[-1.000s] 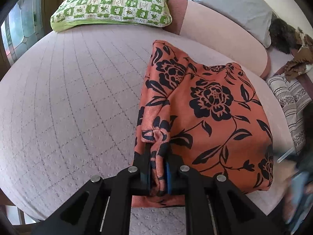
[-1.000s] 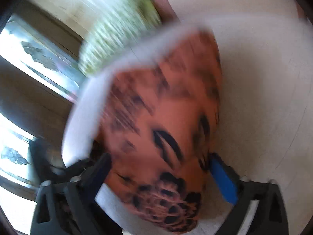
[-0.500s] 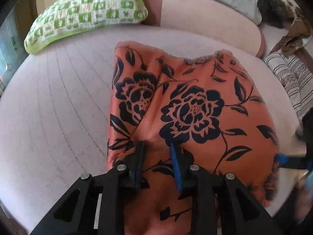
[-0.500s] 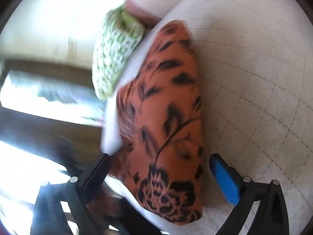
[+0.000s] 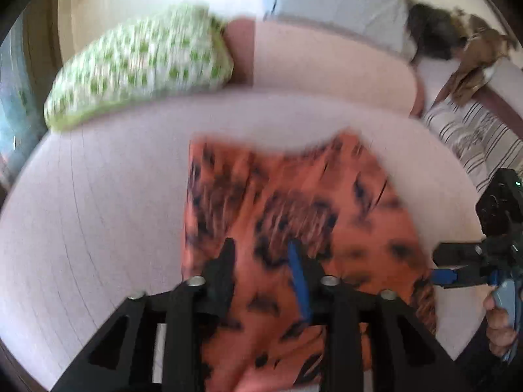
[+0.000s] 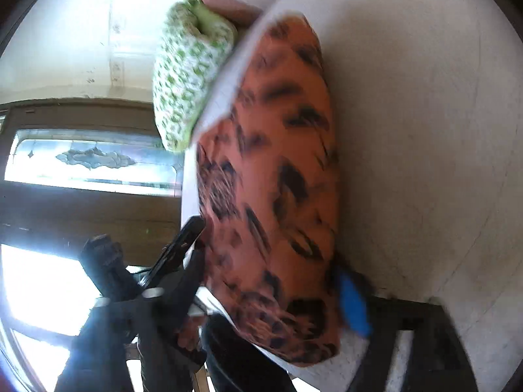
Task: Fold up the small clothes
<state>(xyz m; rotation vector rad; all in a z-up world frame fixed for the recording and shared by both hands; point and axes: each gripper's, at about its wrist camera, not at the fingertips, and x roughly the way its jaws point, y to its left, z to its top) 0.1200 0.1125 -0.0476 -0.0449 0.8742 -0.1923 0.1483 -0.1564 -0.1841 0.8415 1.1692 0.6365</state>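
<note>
An orange cloth with black flowers (image 5: 294, 202) lies folded on the pale pink bed (image 5: 98, 212). My left gripper (image 5: 261, 261) hovers over the cloth's near part. Its jaws are opening and nothing is pinched between them. In the right wrist view the cloth (image 6: 278, 163) runs away from me, and its near end sits between the jaws of my right gripper (image 6: 268, 294). Those jaws are closing, with the blue pad (image 6: 353, 303) at the cloth's edge. The right gripper (image 5: 447, 266) also shows at the cloth's right side in the left wrist view, with a hand (image 5: 500, 320) on it. Both views are blurred.
A green and white pillow (image 5: 140, 65) lies at the bed's far left, next to a pink bolster (image 5: 327, 65). A grey pillow (image 5: 336, 3) and striped bedding (image 5: 474, 137) lie far right. A window (image 6: 91, 163) is beyond the bed's edge.
My left gripper let go of the bunched fold, opened and drew back and up. The cloth now lies flat. My right gripper rolled and its jaws narrowed around the cloth's end.
</note>
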